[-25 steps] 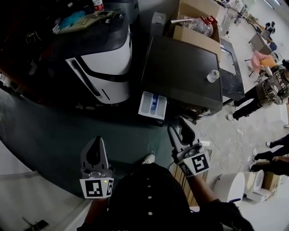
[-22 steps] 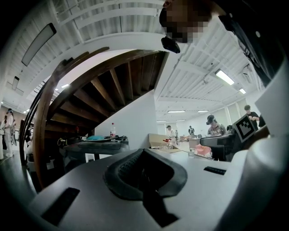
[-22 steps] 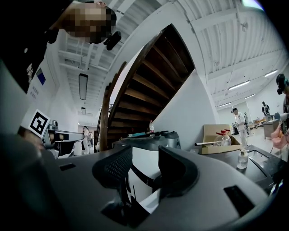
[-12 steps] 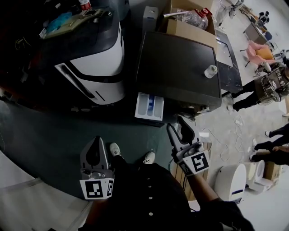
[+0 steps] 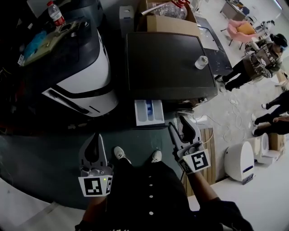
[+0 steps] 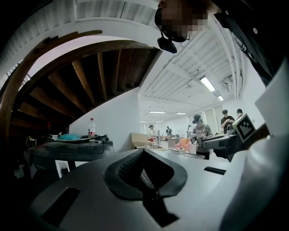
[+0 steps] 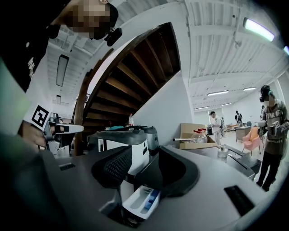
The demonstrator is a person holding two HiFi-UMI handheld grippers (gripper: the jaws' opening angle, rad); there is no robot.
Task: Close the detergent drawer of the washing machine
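Observation:
The dark-topped washing machine [image 5: 167, 63] stands ahead of me. Its white detergent drawer [image 5: 149, 112] sticks out of the front, showing blue inside. My right gripper [image 5: 177, 122] hangs open just right of the drawer and a little nearer to me, touching nothing. In the right gripper view the drawer [image 7: 142, 200] shows low between the parted jaws of the right gripper [image 7: 140, 155]. My left gripper [image 5: 95, 137] is farther left over the dark floor, well short of the machine, tips together and empty. In its own view the left gripper [image 6: 143, 153] shows pads meeting.
A white and black appliance [image 5: 86, 76] stands left of the washer, with a bottle [image 5: 55, 13] on top. A small jar [image 5: 201, 62] sits on the washer, a cardboard box [image 5: 167, 22] behind it. People [image 5: 257, 58] stand at right. A wooden pallet [image 5: 207, 144] and white device [image 5: 239, 160] lie on the floor.
The head view has swung so the washer and drawer sit more squarely in front. The drawer stays pulled out. Both grippers hold about the same place and state.

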